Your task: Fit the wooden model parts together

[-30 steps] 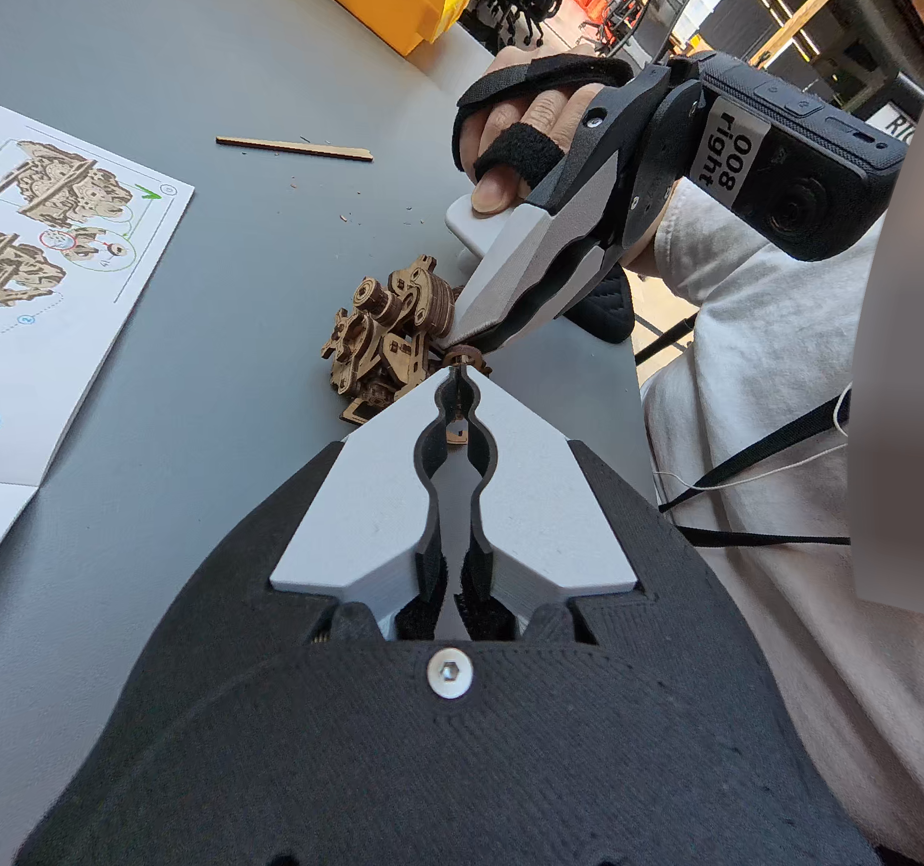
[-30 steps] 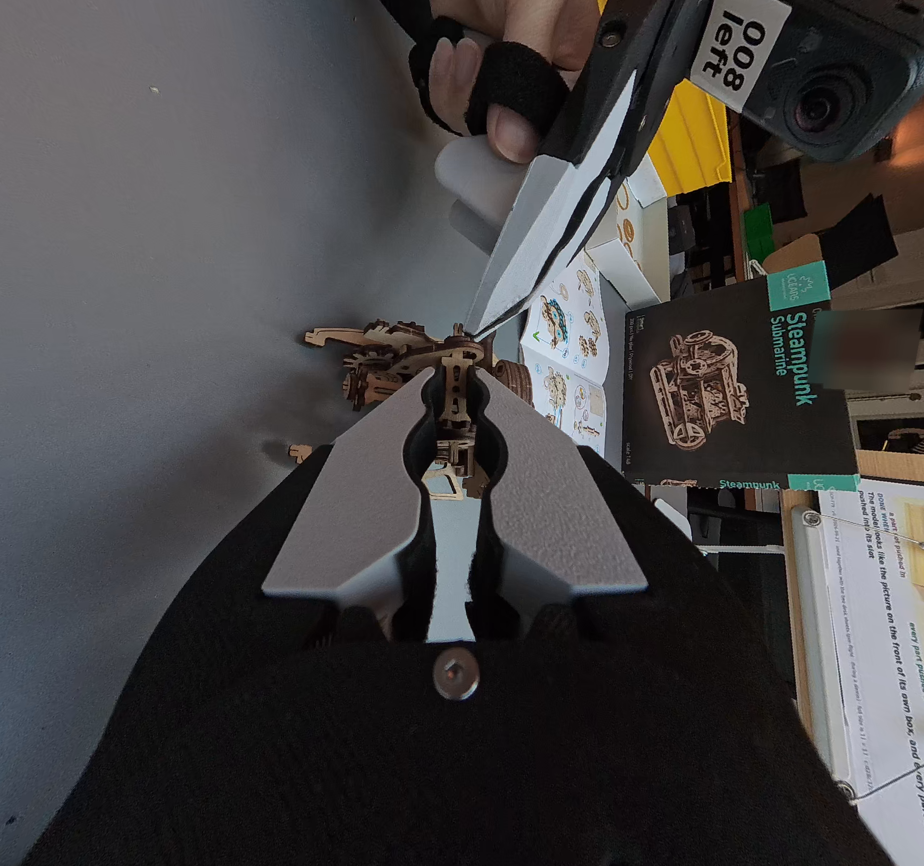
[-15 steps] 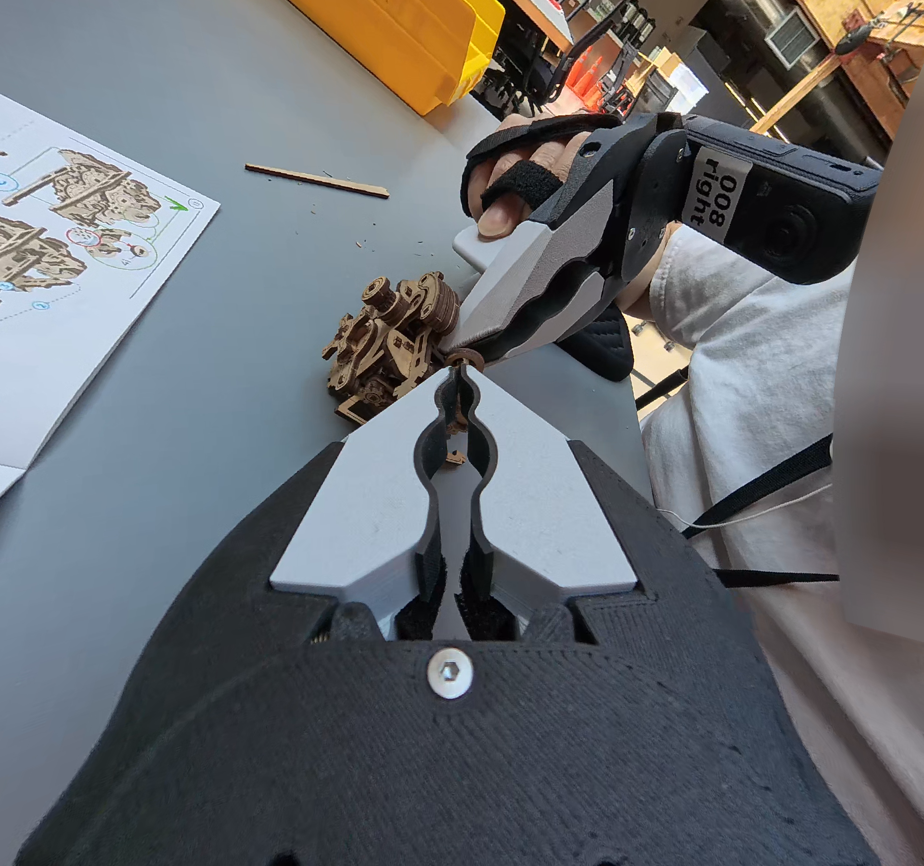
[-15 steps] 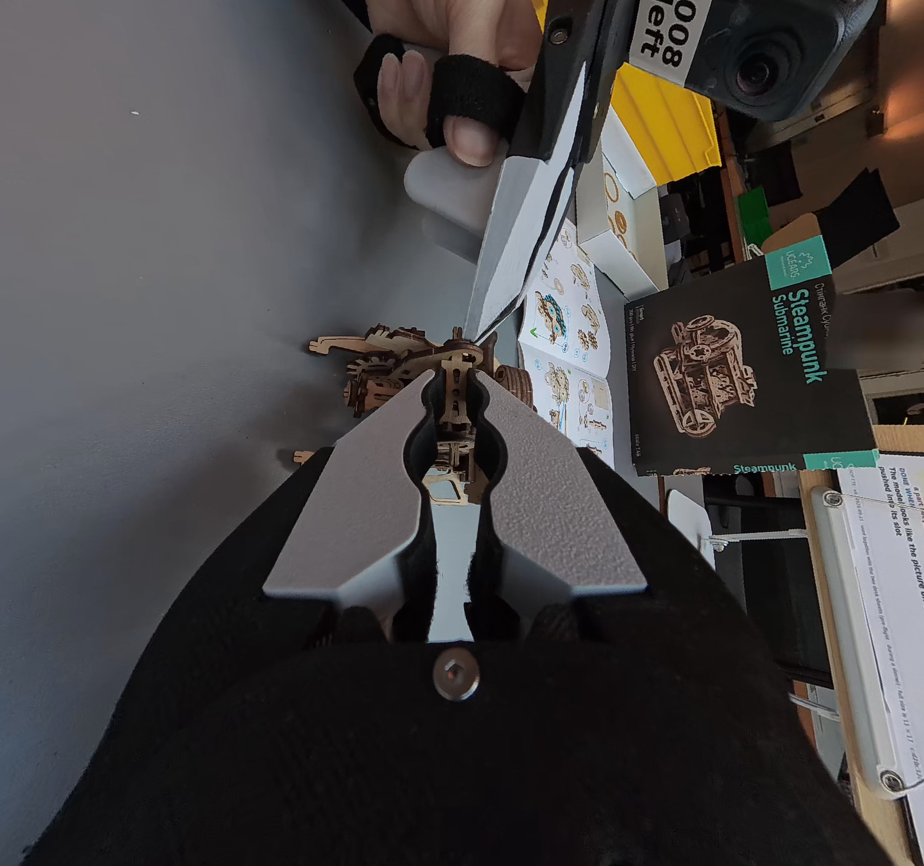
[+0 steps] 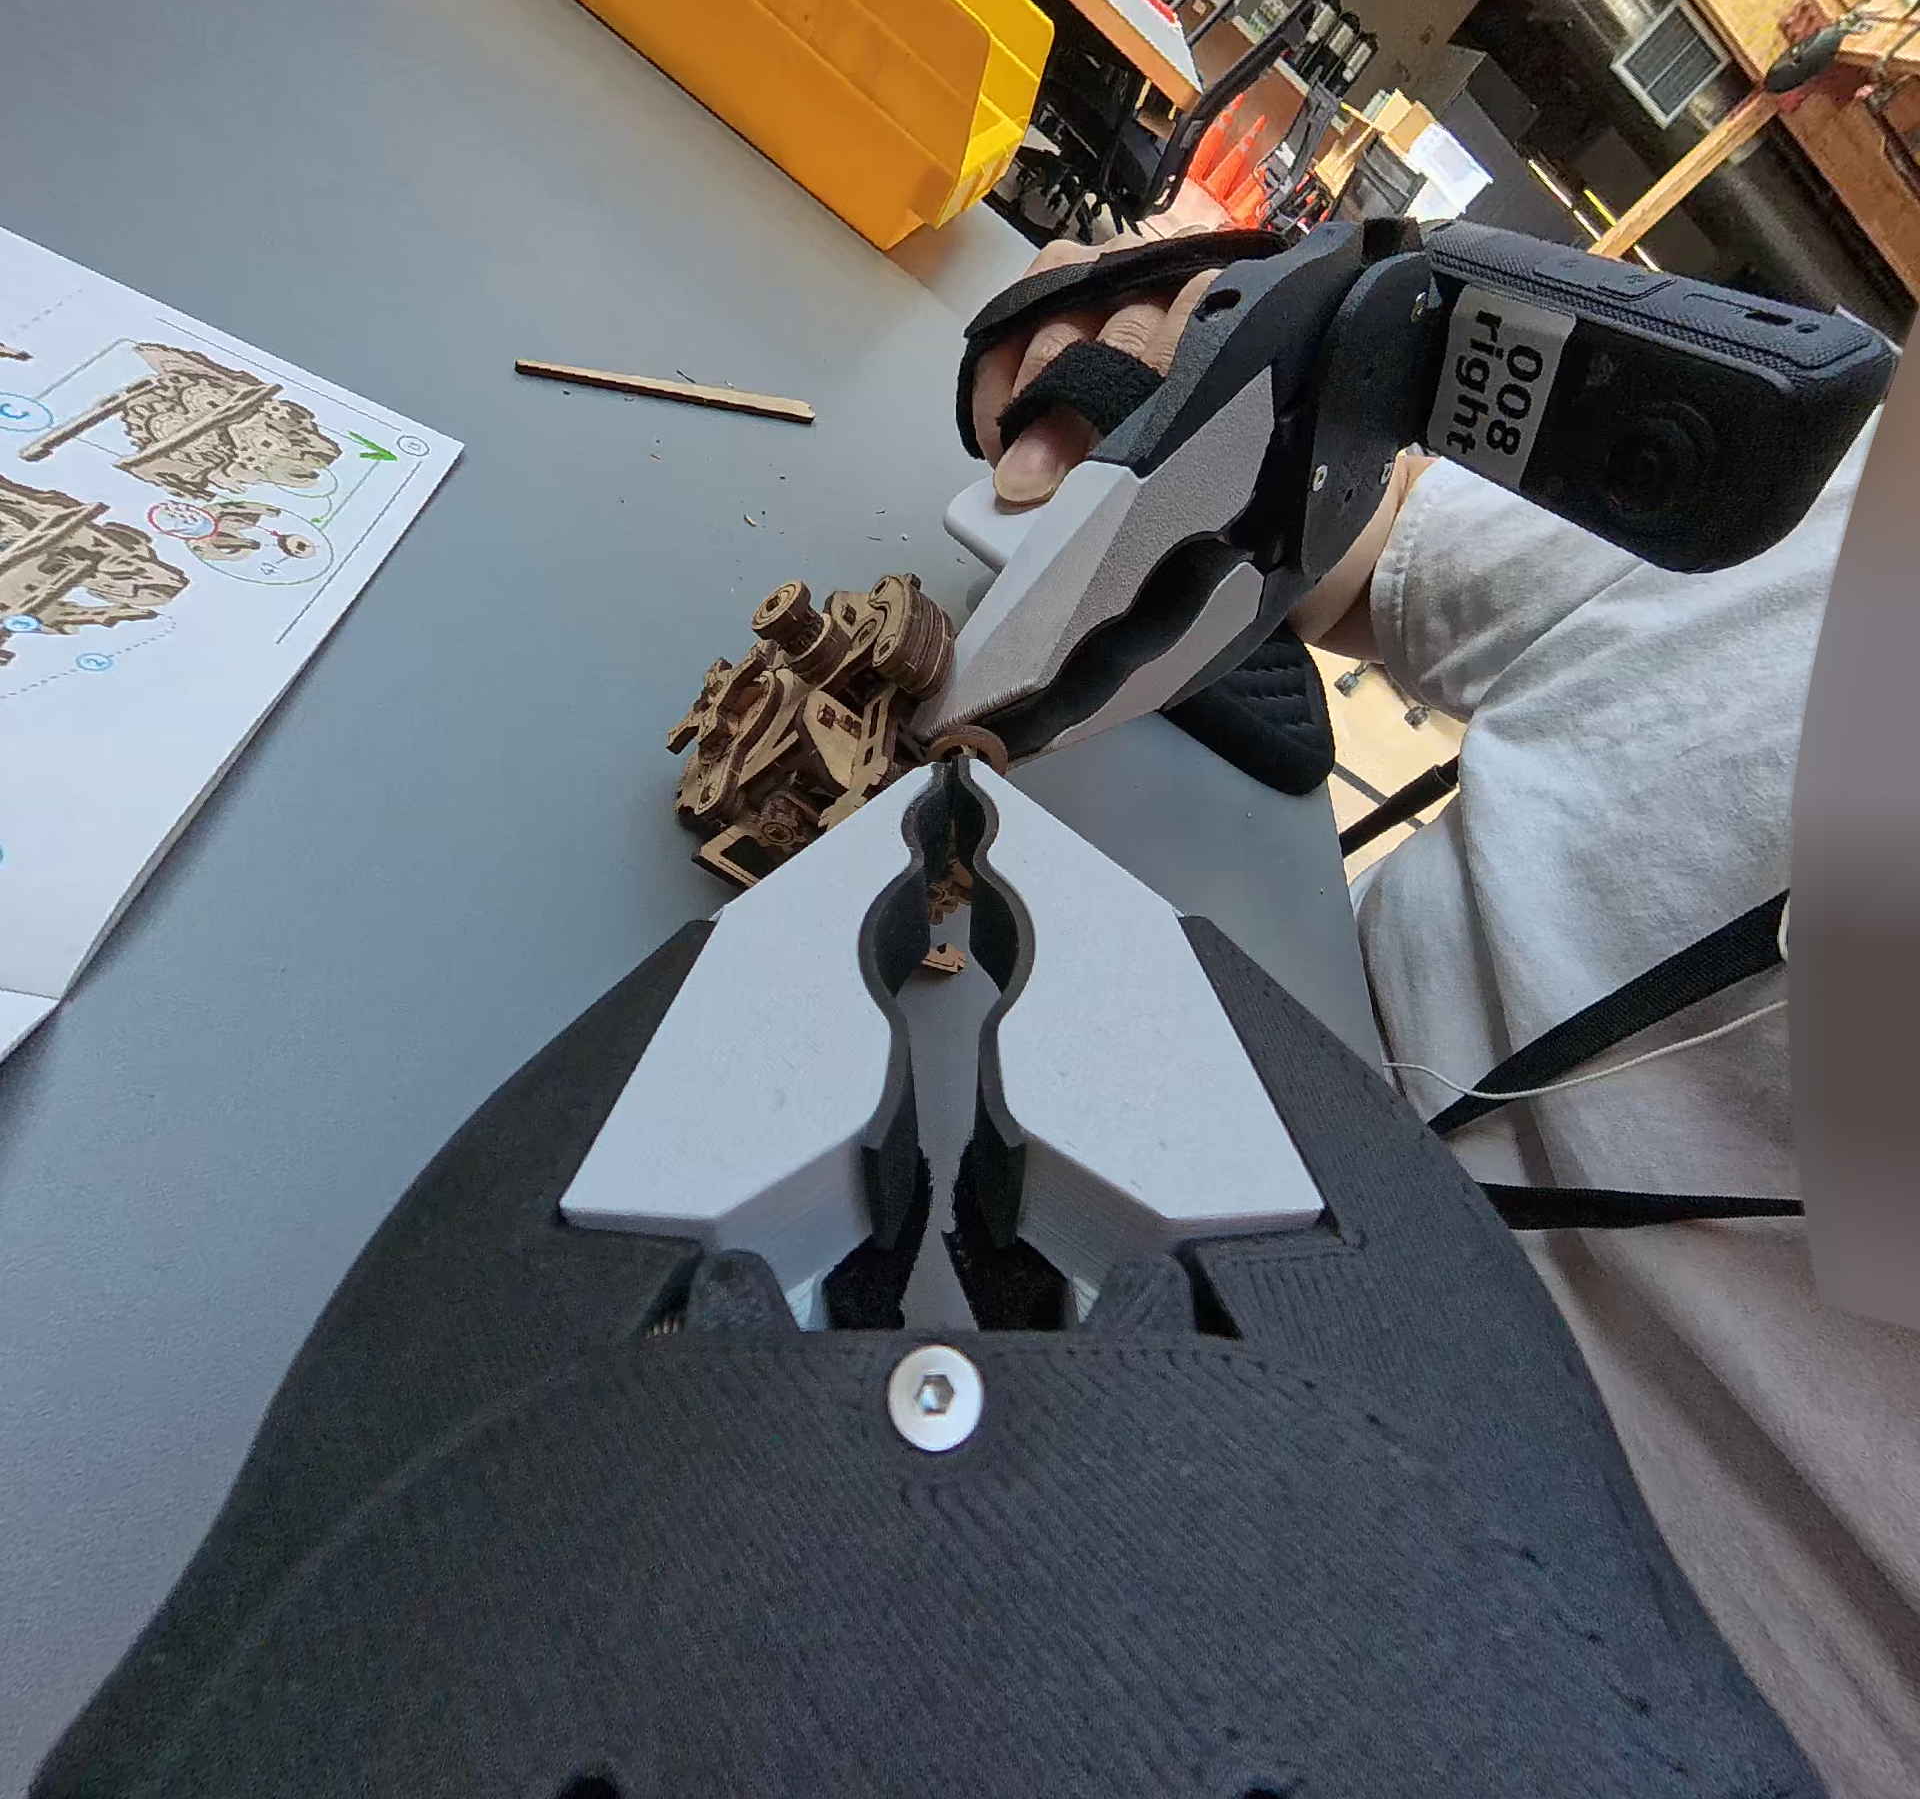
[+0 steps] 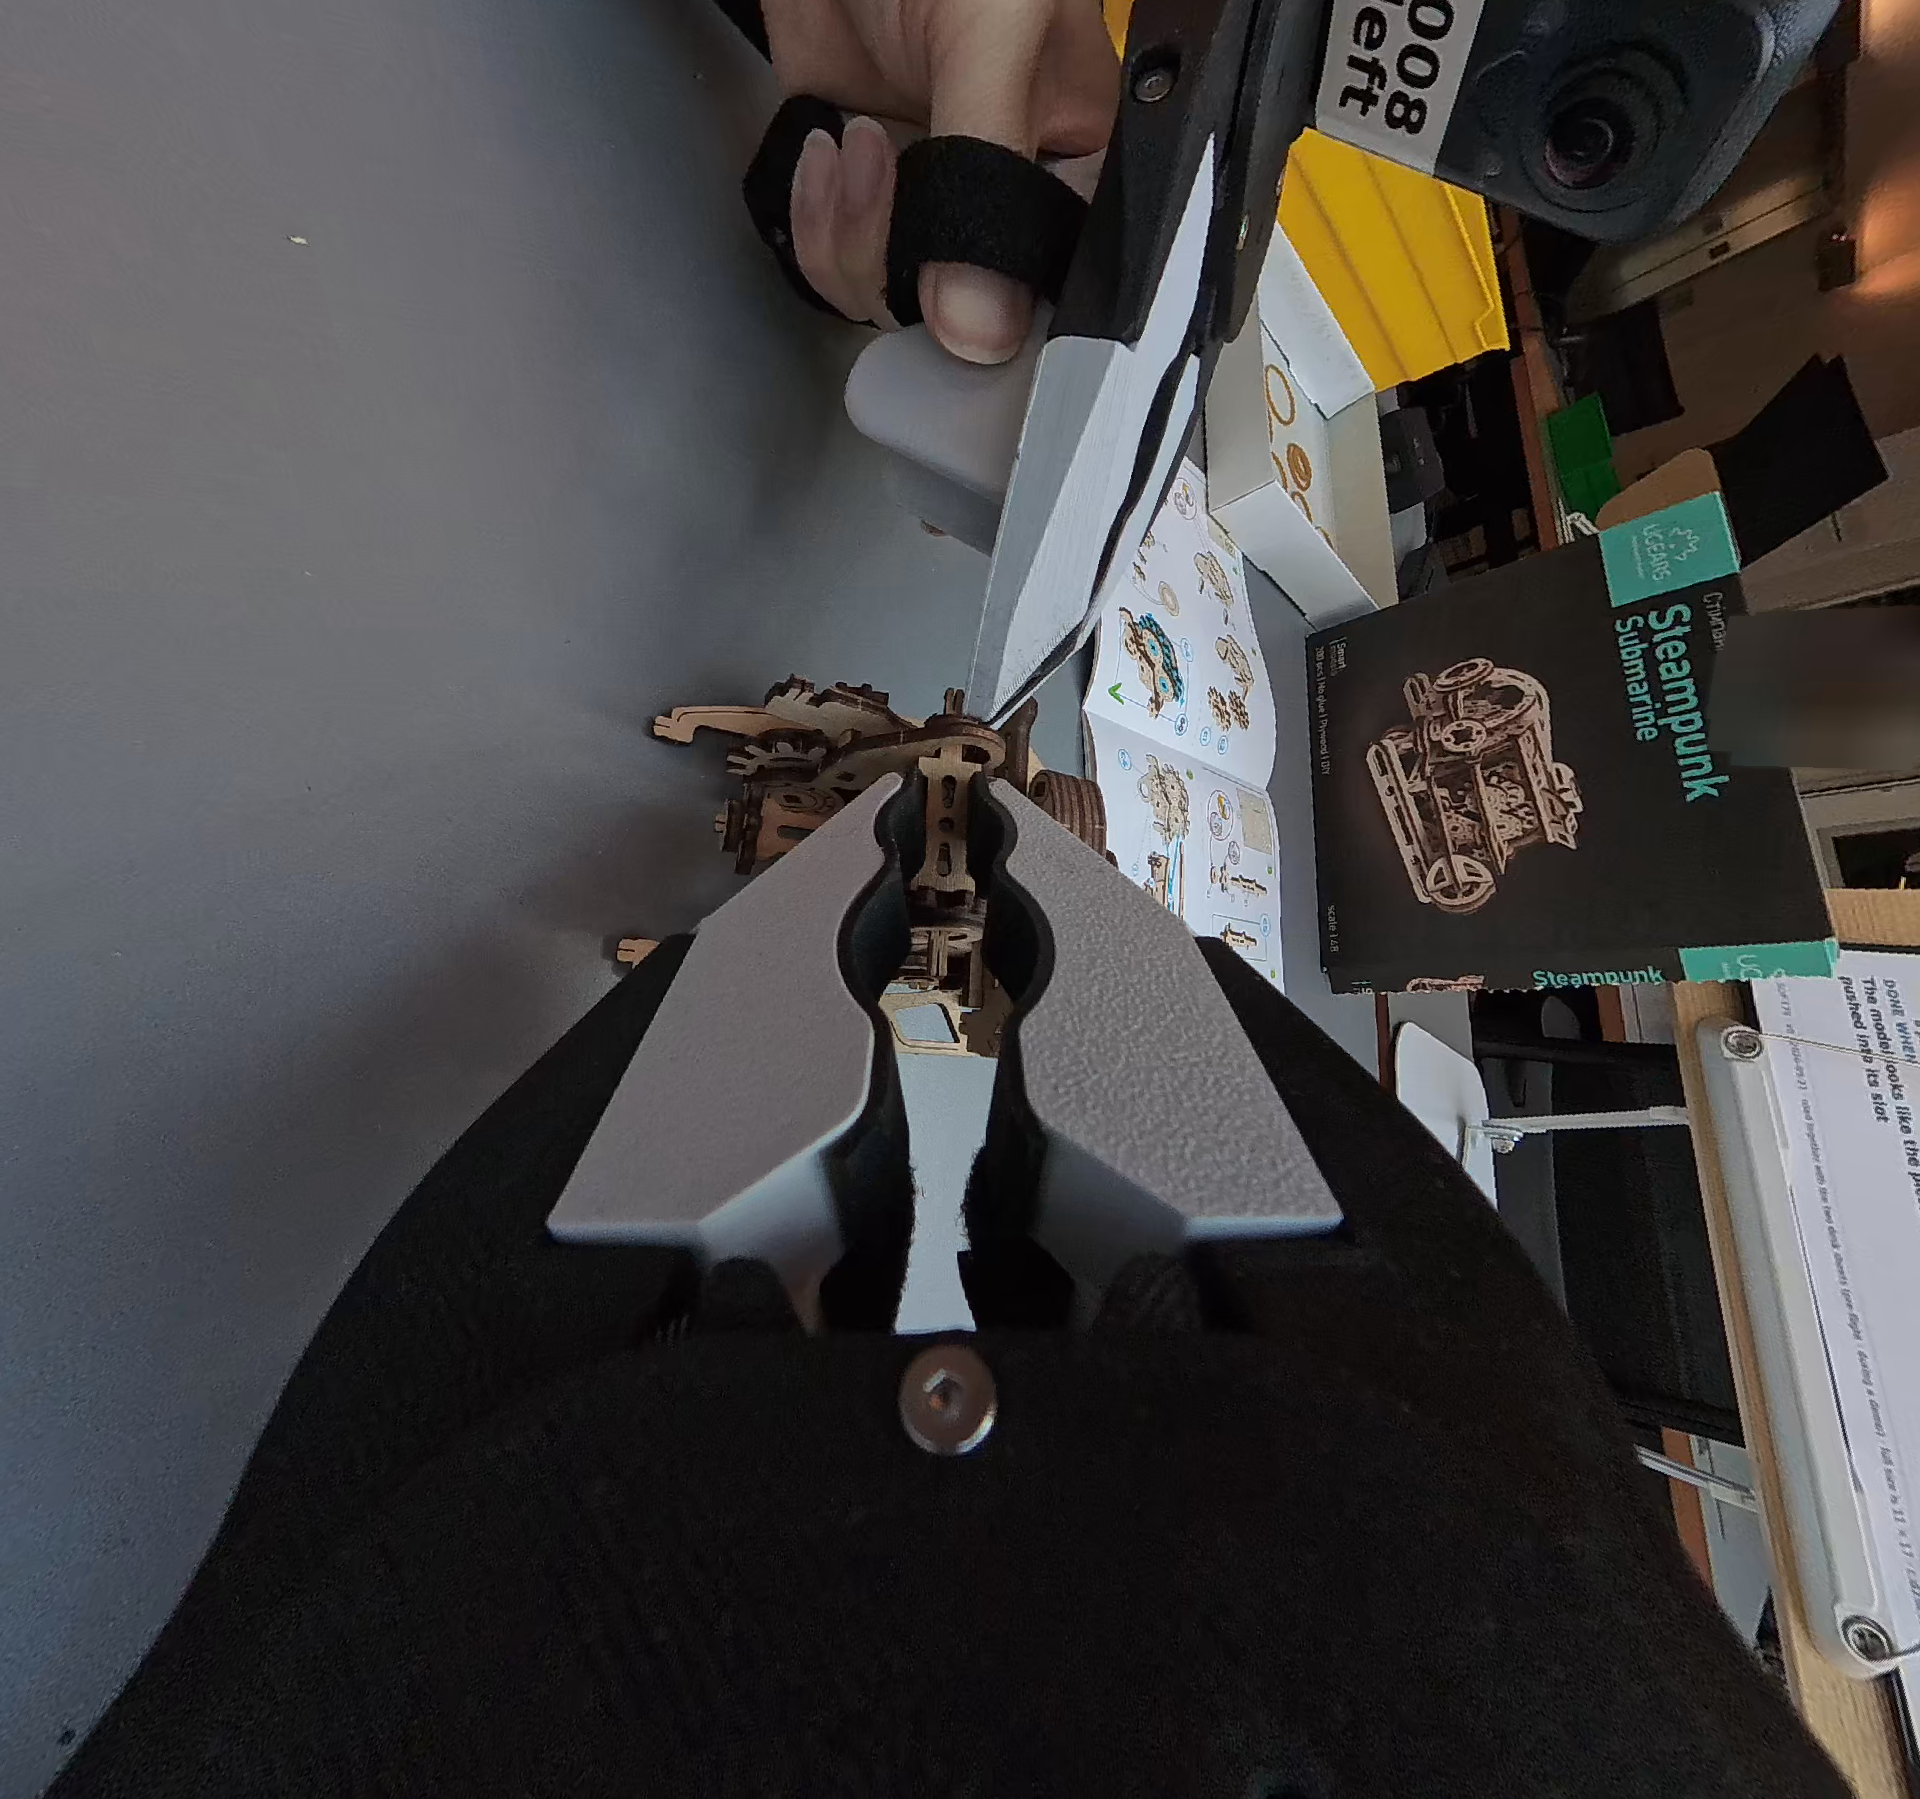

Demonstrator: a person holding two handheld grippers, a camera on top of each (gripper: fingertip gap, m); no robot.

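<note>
The brown laser-cut wooden model assembly stands on the grey bench, directly ahead of both tools and between them.

Left hand-held gripper: grey fingers drawn nearly together, tips clenched on a small round wooden disc part at the near upper corner of the assembly. In the right wrist view the same tool comes down from above, its point touching the disc on top of the model.

Right hand-held gripper: fingers closed on a thin upright wooden plate that belongs to the assembly; the plate sits in the gap just behind the tips. In the left wrist view this tool reaches in from the right and its tips meet the left tool's tips at the disc. Whether the disc is seated on the plate or only resting against it cannot be judged; the joint is hidden by the fingertips.

Surroundings: a white printed instruction sheet lies left of the model, well apart. A thin flat wooden strip lies on the bench beyond it. A yellow plastic bin stands at the far edge. A black printed kit box stands upright off to the side.
</note>
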